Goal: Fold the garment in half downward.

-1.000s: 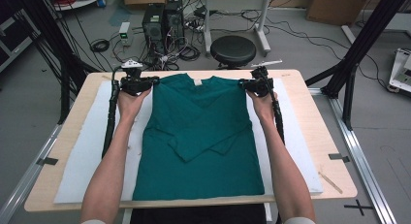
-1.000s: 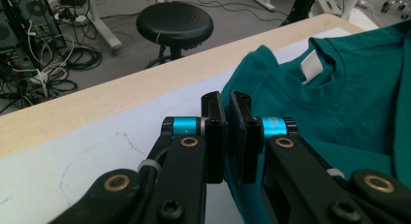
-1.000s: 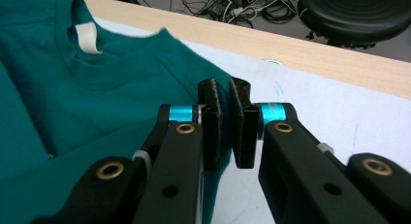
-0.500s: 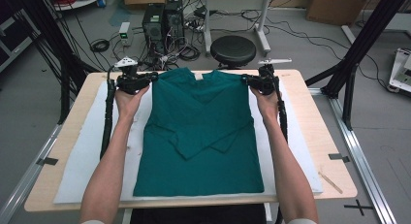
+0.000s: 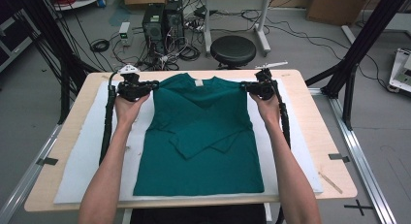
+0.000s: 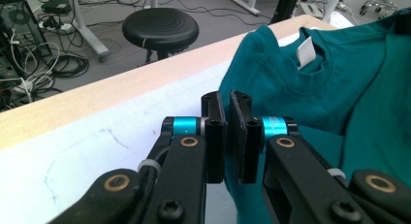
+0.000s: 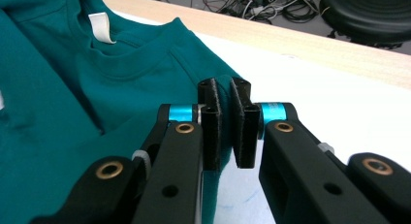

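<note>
A: What are you holding right now?

B: I'm pinching a dark teal cotton T-shirt [image 5: 201, 136] at both shoulders. My left gripper [image 5: 154, 85] is clamping the shoulder edge on the left, my right gripper [image 5: 244, 87] the one on the right; both pairs of jaws are closing on the fabric.

A: How is the shirt looking?

B: It's lying flat, collar at the far side with a white label [image 6: 305, 53] showing inside the neck, hem at the near edge. The sleeves are lying folded inward across the middle.

A: And what is it resting on?

B: It's sitting in the centre of a white padded mat [image 5: 82, 156] that is covering a pale wooden table [image 5: 334, 136].

A: Anything behind?

B: A round black stool [image 5: 233, 50] is standing on the grey floor beyond the far edge, and black computer towers [image 5: 162, 20] with tangled cables are sitting to its left.
</note>
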Available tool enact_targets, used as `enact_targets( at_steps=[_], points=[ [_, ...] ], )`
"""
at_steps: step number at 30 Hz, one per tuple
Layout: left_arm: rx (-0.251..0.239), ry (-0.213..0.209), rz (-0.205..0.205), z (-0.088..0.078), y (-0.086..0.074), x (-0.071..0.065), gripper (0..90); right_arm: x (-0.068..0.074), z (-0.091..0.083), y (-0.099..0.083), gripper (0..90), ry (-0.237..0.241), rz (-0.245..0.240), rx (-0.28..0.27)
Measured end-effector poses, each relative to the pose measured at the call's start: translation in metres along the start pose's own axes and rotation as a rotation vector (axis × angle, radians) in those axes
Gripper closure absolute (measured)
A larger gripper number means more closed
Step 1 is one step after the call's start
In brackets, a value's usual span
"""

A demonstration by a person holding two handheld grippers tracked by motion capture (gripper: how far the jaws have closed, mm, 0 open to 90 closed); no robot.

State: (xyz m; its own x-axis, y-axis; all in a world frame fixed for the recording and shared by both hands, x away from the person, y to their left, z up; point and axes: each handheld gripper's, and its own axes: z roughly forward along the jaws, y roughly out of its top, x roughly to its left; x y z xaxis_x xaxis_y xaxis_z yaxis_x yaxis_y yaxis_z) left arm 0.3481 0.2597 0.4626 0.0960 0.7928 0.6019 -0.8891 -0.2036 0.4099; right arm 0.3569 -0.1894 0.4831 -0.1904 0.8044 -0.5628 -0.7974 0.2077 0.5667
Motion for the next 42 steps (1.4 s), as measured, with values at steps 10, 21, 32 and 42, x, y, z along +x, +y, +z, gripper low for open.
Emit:
enact_targets(
  at_steps=[10,21,32,42],
  points=[
    [0.031,-0.044,0.045,-0.013,-0.021,-0.024,84.8,0.012,-0.01,-0.029,84.8,0.03,-0.034,0.041],
    [0.06,-0.08,0.04,-0.032,-0.063,-0.039,84.8,0.023,-0.02,-0.078,84.9,0.055,-0.027,0.064],
    [0.087,-0.111,0.073,-0.062,-0.096,-0.062,84.8,0.049,-0.039,-0.119,84.7,0.043,-0.079,0.08],
    [0.131,-0.167,0.069,-0.079,-0.118,-0.075,84.7,0.061,-0.057,-0.144,84.5,0.087,-0.071,0.076]
  ],
)
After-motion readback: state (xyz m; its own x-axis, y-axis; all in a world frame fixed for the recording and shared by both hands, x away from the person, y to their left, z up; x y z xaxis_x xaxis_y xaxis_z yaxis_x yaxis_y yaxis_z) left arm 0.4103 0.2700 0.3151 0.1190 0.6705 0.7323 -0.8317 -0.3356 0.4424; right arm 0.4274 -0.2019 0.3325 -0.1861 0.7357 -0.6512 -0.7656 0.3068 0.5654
